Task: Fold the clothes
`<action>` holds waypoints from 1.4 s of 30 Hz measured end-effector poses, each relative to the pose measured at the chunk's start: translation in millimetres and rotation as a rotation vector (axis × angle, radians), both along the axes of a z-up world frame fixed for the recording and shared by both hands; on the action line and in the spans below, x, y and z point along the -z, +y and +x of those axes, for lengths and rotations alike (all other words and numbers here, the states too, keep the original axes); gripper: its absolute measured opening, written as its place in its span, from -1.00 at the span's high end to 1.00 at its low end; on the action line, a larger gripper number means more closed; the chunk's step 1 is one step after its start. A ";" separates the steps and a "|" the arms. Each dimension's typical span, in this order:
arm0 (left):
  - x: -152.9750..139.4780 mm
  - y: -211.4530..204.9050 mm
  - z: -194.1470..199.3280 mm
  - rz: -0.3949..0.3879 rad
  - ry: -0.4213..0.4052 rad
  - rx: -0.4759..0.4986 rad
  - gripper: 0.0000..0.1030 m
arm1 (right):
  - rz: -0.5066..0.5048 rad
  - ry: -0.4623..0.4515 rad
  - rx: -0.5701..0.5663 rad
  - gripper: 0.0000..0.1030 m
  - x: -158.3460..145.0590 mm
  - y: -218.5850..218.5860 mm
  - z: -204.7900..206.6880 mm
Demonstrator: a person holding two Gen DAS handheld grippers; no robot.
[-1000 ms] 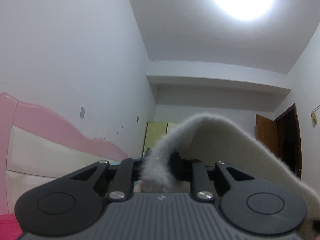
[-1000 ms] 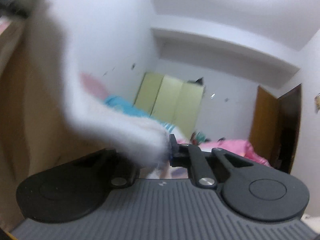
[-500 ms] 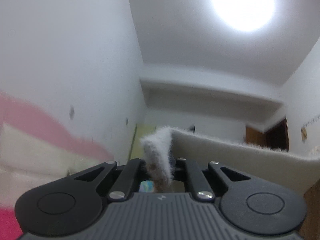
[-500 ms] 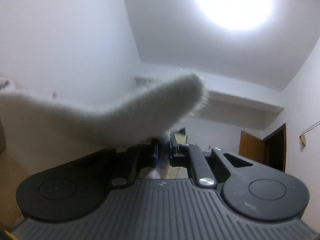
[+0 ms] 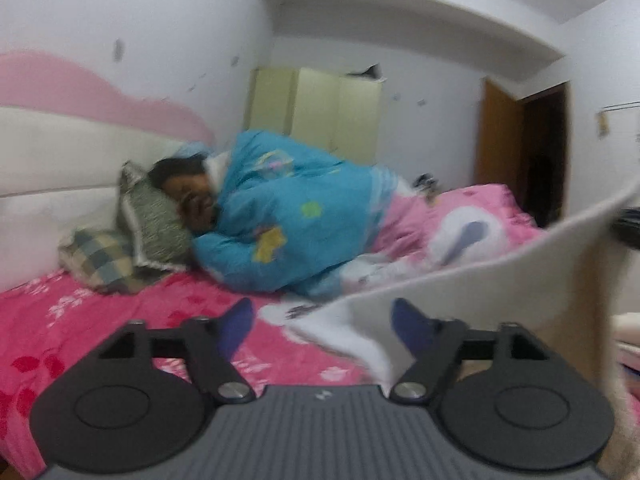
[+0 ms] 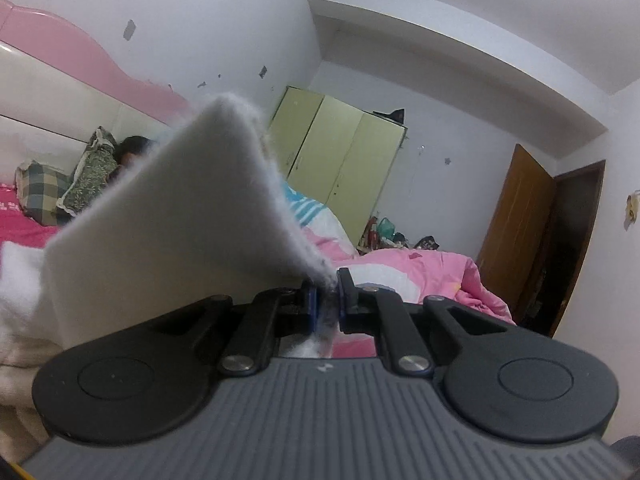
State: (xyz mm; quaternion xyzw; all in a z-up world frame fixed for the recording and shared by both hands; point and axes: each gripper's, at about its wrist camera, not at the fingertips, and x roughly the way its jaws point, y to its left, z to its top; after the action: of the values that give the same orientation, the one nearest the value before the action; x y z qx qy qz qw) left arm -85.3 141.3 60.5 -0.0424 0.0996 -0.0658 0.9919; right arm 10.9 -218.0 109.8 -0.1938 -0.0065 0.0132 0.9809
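a person (image 5: 192,196) is lying on the bed (image 5: 100,320), head on a pillow (image 5: 154,222), under a quilt (image 5: 288,220). the headboard (image 5: 60,160) is sitting to the left. a wardrobe (image 5: 316,114) is standing behind the bed, a door (image 5: 500,148) to its right. a fuzzy cloth (image 5: 460,280) is hanging in front.

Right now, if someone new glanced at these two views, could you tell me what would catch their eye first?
Probably the fuzzy white garment, rearing up from the right gripper, which is shut on its edge. Next, the left gripper, whose jaws are opening, the cloth's corner loose between them over the bright pink bedspread. Behind, a person lies under a blue quilt, head on a pillow.
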 end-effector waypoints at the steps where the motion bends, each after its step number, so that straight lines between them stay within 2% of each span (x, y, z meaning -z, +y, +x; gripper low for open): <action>1: -0.7 -12.3 -2.8 0.016 0.002 0.048 -0.87 | 0.012 -0.004 -0.005 0.85 2.7 4.1 -11.7; 3: 3.8 -32.0 -3.0 0.049 0.027 0.108 -0.87 | 0.035 -0.013 -0.014 0.85 3.1 5.6 -27.3; 5: 13.0 -48.9 15.0 0.093 0.087 0.113 -0.87 | 0.056 -0.022 -0.021 0.85 -1.0 1.1 -36.0; 9: 40.1 -75.1 45.1 0.180 0.192 -0.008 -0.61 | 0.074 -0.044 -0.031 0.84 -10.5 -5.0 -39.5; 12: 51.8 -82.3 57.1 0.231 0.236 -0.096 -0.41 | 0.083 -0.069 -0.040 0.84 -13.0 -7.9 -44.7; 14: 58.0 -86.2 67.2 0.292 0.251 -0.150 -0.26 | 0.092 -0.087 -0.048 0.84 -13.0 -9.9 -52.0; 16: 64.5 -89.4 75.8 0.351 0.265 -0.201 -0.02 | 0.101 -0.105 -0.056 0.84 -12.8 -12.0 -59.3; 18: 69.4 -94.1 77.6 0.415 0.266 -0.235 -0.01 | 0.102 -0.129 -0.049 0.84 -7.6 -12.9 -69.1; 21: 72.4 -100.8 78.2 0.488 0.250 -0.271 0.16 | 0.094 -0.158 -0.027 0.84 -1.0 -16.0 -77.6; 26: 48.5 -89.8 70.1 0.468 0.126 -0.459 0.37 | 0.130 -0.192 -0.001 0.84 -3.5 -28.5 -85.7; 29: 19.9 -78.9 48.0 0.473 -0.024 -0.598 0.40 | 0.183 -0.216 -0.009 0.84 -14.1 -39.2 -94.3; 32: -14.1 -68.0 24.3 0.465 -0.163 -0.684 0.40 | 0.198 -0.265 -0.028 0.85 -27.4 -38.7 -104.7; 35: -52.9 -57.0 1.8 0.449 -0.265 -0.707 0.40 | 0.198 -0.331 -0.045 0.85 -41.2 -34.2 -118.2; 39: -110.2 -49.1 -35.5 0.459 -0.453 -0.721 0.39 | 0.254 -0.445 -0.087 0.84 -82.6 -39.5 -143.2; 42: -153.8 -46.1 -65.9 0.439 -0.582 -0.692 0.37 | 0.266 -0.543 -0.093 0.84 -121.1 -46.0 -166.1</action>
State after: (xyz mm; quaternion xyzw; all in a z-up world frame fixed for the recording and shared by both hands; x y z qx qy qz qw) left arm -151.2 95.2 214.3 0.1570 -0.1896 0.2803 0.9278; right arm -155.2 -264.0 230.8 -0.0597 -0.2788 0.0047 0.9585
